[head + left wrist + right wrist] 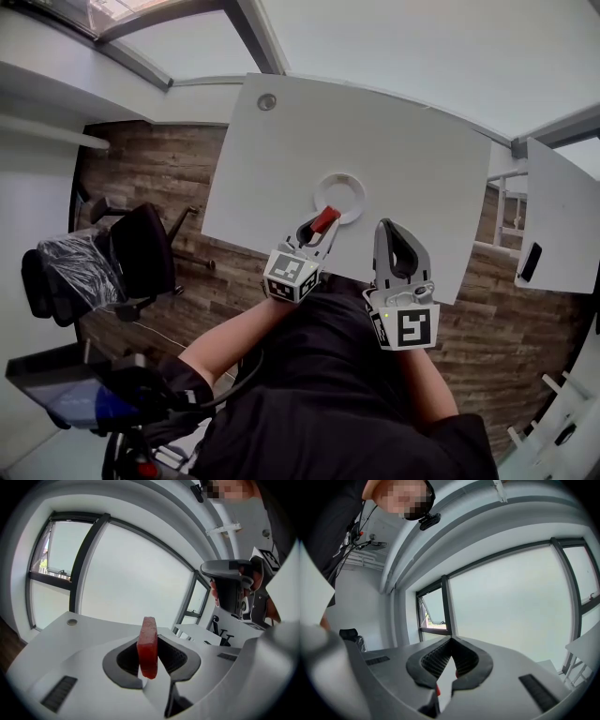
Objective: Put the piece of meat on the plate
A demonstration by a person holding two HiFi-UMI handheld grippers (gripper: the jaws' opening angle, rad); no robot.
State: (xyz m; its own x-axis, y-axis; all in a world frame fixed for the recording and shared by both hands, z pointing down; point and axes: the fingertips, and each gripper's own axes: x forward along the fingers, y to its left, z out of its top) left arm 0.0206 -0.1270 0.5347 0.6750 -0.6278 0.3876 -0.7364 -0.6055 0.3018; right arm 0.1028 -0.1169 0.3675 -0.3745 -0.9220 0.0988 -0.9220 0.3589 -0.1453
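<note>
The red piece of meat [325,219] stands on edge between the jaws of my left gripper [319,227], which is shut on it; the left gripper view shows the slab [148,646] upright, sticking out above the pads. It hangs just at the near rim of the round white plate [359,192] on the white table [394,141]. My right gripper [397,246] is beside it to the right, over the table's near edge. Its jaws [451,639] meet at the tips with nothing between them. It also shows in the left gripper view as the right gripper [232,590].
A black office chair [141,248] stands on the wooden floor at the left. A second white table [562,216] with a dark flat object [530,262] is at the right. A round grommet [267,101] sits in the main table's far left corner.
</note>
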